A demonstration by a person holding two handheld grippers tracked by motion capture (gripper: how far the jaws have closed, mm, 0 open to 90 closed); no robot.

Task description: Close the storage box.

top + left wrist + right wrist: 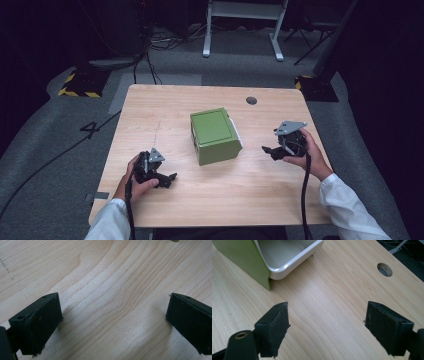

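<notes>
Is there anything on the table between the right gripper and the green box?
Nothing visible. Only bare wooden table lies between the right gripper, jaws open, and the green box with its white plastic inner bin.

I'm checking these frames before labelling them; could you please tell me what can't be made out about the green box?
- Green box, high view: its far side is hidden by its own body.
- White inner tray, right gripper view: cut off by the top edge; its contents can't be told.
- Left gripper view: the box is a sliver at the top edge.

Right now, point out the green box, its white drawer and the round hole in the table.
green box (214, 131), high view, on its top panel.
white drawer (287, 255), right gripper view, on its inner wall.
round hole (251, 100), high view, on its centre.
</notes>
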